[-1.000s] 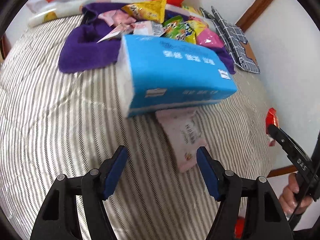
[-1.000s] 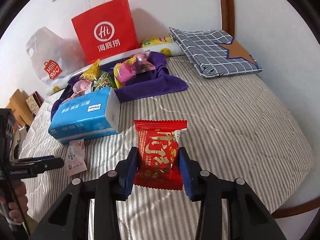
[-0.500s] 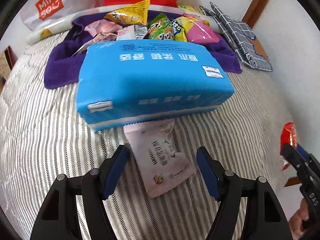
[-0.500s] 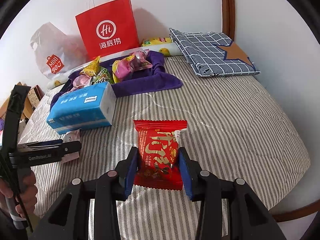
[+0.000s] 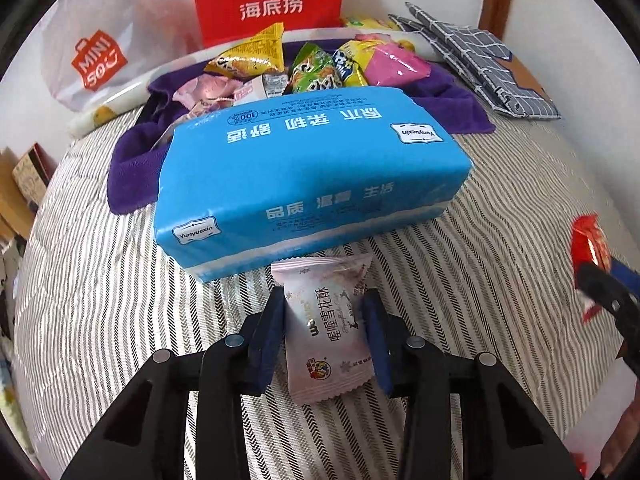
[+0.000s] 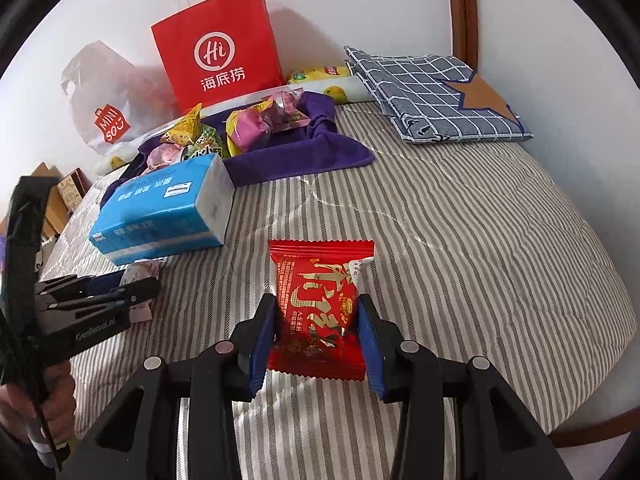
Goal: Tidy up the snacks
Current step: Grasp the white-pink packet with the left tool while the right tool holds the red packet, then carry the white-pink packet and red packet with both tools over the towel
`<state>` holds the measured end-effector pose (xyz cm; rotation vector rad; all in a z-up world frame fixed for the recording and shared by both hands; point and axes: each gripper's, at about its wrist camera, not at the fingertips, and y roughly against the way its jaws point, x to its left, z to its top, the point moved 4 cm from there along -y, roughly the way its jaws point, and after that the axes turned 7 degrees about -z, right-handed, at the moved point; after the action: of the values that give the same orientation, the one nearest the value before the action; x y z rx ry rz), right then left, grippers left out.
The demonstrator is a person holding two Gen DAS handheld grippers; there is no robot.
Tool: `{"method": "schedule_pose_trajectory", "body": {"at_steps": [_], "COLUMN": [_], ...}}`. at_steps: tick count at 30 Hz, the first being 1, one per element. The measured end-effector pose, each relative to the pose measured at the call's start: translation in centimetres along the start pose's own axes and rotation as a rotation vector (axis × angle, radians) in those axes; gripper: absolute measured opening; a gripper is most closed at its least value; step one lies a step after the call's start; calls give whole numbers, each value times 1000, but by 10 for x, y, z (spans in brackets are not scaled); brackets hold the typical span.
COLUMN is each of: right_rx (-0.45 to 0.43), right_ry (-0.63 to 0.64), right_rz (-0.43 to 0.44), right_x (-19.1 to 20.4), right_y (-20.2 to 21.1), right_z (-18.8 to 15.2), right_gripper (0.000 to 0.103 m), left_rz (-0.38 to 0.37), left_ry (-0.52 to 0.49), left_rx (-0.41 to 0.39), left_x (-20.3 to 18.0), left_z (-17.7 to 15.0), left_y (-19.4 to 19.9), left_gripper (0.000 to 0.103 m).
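Pale pink snack packet [image 5: 326, 330], red snack packet [image 6: 318, 308], blue tissue pack [image 5: 304, 184], grey-striped bedcover [image 6: 460, 240].

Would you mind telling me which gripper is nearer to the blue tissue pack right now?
Left. The left gripper sits just in front of the blue tissue pack, closed on the pink snack packet. The right gripper, gripping the red snack packet, is farther off.
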<state>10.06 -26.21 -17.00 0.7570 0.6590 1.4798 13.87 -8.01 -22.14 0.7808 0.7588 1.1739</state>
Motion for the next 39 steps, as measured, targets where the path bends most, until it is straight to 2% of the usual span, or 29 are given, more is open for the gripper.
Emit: {"method": "schedule_pose_trajectory", "body": {"at_steps": [11,15,23,29,32,39], "right_rx": [25,5,-2,0,1,4], "right_ry": [-15,-18,31,39,61,77], "right_rz": [27,4,-52,-51,-74,-68], "right_x": [9,12,22,22,26,28], "right_y": [-43,-53,-63,-64,-64,-65], "right_z": [16,20,23,22,22,22], "right_gripper": [38,39,40,41,41,45], "left_rz": [3,-12,-50,-88,-86,-91], "left_ry": [-50,-49,-35,-18,-20,-17], "left_rx": [-95,-117,-120,-123,-122,-123], "left_x": [-1,1,4,7,6,6], "left_z": [-2,-2,-1,0,-1,0], "left_y": [-1,-2,-3,-2,-2,-2], "left_gripper": [42,44,45,46,46,46]}}
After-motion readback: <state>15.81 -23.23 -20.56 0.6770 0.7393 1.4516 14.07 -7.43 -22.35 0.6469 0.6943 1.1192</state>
